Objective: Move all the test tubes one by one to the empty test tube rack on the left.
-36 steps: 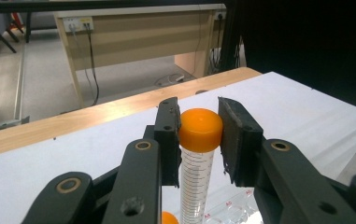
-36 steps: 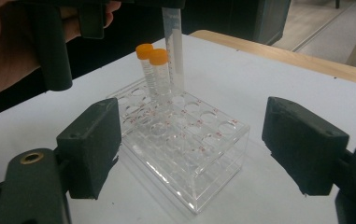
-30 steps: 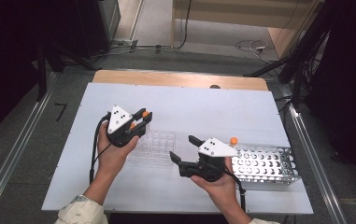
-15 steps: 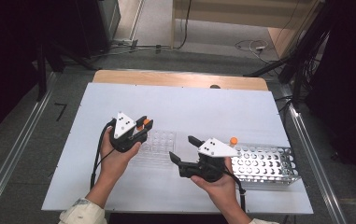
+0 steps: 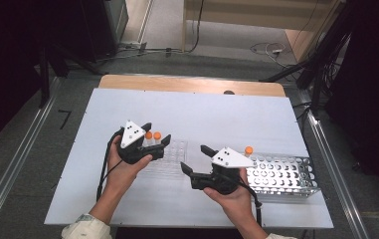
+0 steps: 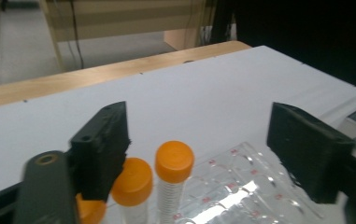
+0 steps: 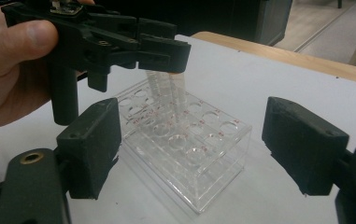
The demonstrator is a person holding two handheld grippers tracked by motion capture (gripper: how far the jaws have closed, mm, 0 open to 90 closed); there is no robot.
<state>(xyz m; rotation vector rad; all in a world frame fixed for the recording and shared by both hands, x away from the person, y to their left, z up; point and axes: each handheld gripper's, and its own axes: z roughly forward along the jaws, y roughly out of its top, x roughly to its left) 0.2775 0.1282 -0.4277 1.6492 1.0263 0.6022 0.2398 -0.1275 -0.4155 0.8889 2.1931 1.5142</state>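
A clear plastic rack [image 5: 173, 158] lies on the white table [image 5: 212, 114]. Three orange-capped tubes stand in its left end [image 6: 174, 161] [image 6: 131, 182]. My left gripper [image 5: 157, 133] hovers over them, and its jaws have just been opening. One tube [image 5: 157, 135] stands between the spread jaws with neither pad pressing on it [image 6: 203, 154]. My right gripper [image 5: 192, 158] is open and holds nothing, just right of the clear rack [image 7: 213, 186]. In the right gripper view the left gripper [image 7: 119, 42] hangs above the rack's tubes [image 7: 166, 91].
A metal rack [image 5: 281, 175] with many holes lies at the table's right, one orange-capped tube [image 5: 248, 149] standing in its near-left corner. A wooden strip [image 5: 192, 84] borders the table's far edge. Metal rails run along both sides.
The left gripper has sunk slightly toward the clear rack with a tube in its jaws, then opened; the tube now stands free in the rack. The right gripper has stayed put.
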